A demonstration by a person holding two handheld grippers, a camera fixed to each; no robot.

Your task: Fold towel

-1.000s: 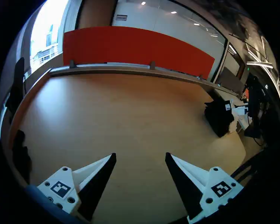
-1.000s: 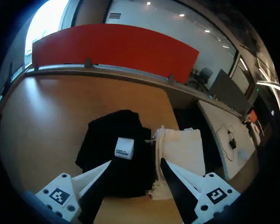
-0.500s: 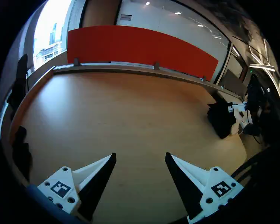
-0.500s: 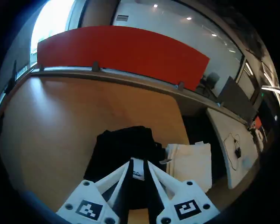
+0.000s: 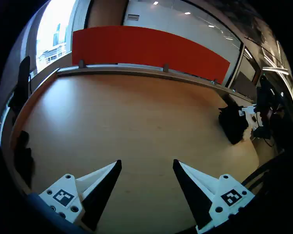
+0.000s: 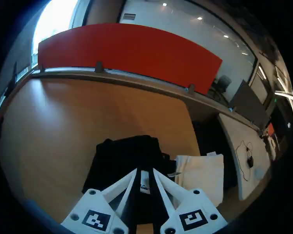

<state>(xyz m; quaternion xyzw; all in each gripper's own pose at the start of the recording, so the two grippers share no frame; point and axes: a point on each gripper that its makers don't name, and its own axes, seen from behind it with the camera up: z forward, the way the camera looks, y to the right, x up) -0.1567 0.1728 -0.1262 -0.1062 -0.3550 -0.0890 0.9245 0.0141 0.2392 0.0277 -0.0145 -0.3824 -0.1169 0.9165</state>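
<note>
Pinching white tag point(image 6: 145, 184) on black towel point(image 6: 117, 156) near tabletop point(image 6: 88, 113) edge, right tongs point(image 6: 145, 171); left tongs point(image 5: 147, 162) apart, unobstructed

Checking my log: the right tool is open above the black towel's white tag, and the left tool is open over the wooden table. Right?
Not quite: the right tool is shut on the white tag of the black towel, as the right gripper view shows.

A wooden table point(image 6: 68, 113) carries a black towel point(image 6: 119, 156).
</note>
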